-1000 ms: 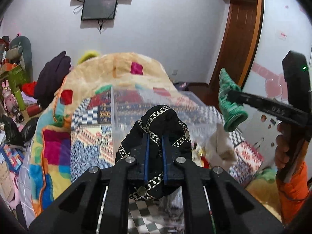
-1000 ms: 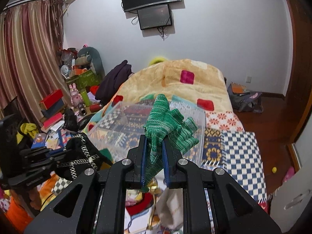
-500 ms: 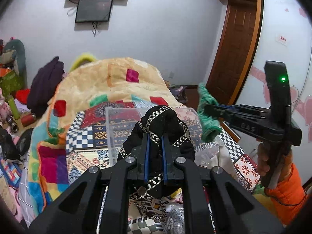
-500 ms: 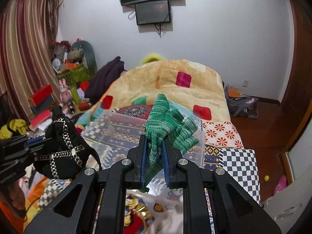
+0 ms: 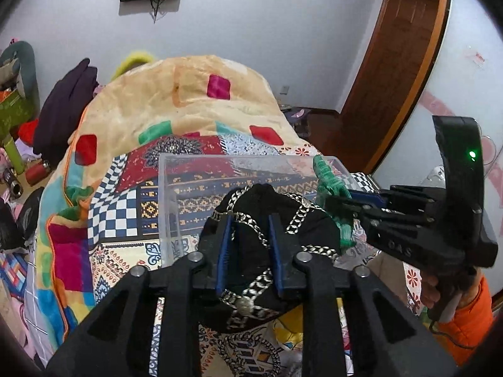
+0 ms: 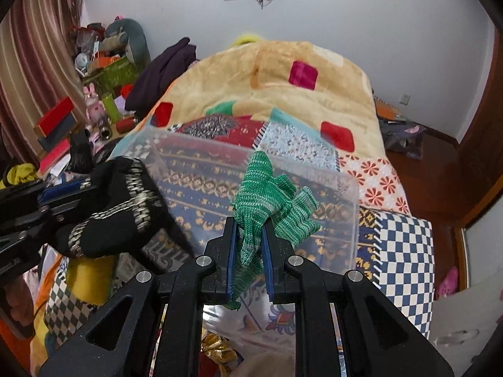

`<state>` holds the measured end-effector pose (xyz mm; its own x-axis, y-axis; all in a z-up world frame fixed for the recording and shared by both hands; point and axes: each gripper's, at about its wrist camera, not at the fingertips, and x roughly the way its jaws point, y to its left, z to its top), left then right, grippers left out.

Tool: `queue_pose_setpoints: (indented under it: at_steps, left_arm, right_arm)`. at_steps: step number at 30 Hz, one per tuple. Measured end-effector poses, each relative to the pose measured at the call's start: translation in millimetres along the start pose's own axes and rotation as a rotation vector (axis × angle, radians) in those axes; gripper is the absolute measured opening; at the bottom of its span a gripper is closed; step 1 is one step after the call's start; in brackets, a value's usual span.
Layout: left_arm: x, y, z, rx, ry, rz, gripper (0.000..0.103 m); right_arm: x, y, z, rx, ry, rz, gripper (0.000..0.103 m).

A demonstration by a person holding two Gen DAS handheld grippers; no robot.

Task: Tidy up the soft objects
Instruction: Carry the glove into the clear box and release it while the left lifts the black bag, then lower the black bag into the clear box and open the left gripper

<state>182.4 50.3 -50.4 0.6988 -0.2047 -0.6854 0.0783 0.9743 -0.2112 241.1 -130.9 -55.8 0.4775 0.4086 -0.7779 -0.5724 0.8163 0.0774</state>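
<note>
My left gripper [image 5: 250, 229] is shut on a black cloth with silver chain trim [image 5: 267, 220], held over the near edge of a clear plastic bin [image 5: 201, 163] on the bed. The cloth also shows in the right wrist view [image 6: 116, 207]. My right gripper [image 6: 248, 229] is shut on a green knitted cloth [image 6: 264, 191], held over the same bin [image 6: 349, 188]. In the left wrist view the right gripper [image 5: 342, 201] comes in from the right with the green cloth [image 5: 330, 182], close beside the black cloth.
The bin stands on a patchwork quilt [image 5: 132, 188] under a beige blanket [image 5: 188, 94]. More soft items lie at the bed's near end [image 6: 220, 348]. Clutter fills the floor on the left [image 6: 63, 125]. A wooden door [image 5: 393, 78] stands at the right.
Both grippers have moved forward and closer together over the bin, each still holding its cloth. The bin looks larger and nearer in both views.
</note>
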Motion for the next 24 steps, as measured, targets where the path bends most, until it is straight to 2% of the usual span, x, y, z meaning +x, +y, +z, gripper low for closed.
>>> queue_pose_setpoints:
  at_steps: [1, 3, 5, 9, 20, 24]
  left_arm:
    - [1.1, 1.2, -0.2, -0.006, 0.000, 0.000, 0.032]
    - [0.5, 3.2, -0.9, -0.020, -0.008, 0.015, 0.052]
    - [-2.2, 5.6, -2.4, -0.031, -0.025, 0.033, 0.061]
    - [-4.3, 5.5, -4.9, -0.024, -0.026, 0.037, 0.066]
    - [1.7, 9.2, -8.6, -0.044, -0.001, 0.020, 0.067]
    - [5.7, 4.0, -5.7, -0.019, 0.004, 0.034, 0.067]
  right_arm:
    - [0.4, -0.5, -1.1, 0.001, 0.006, 0.009, 0.015]
    - [0.4, -1.7, -2.1, 0.003, 0.016, 0.021, 0.019]
    - [-1.9, -4.2, -4.7, 0.008, 0.016, 0.041, 0.025]
    - [-15.1, -1.8, -11.2, 0.009, -0.022, 0.066, 0.054]
    - [-46.7, 24.3, -32.1, -0.071, -0.088, 0.096, 0.058]
    - [-53.6, 30.2, -32.3, -0.092, -0.117, 0.108, 0.058]
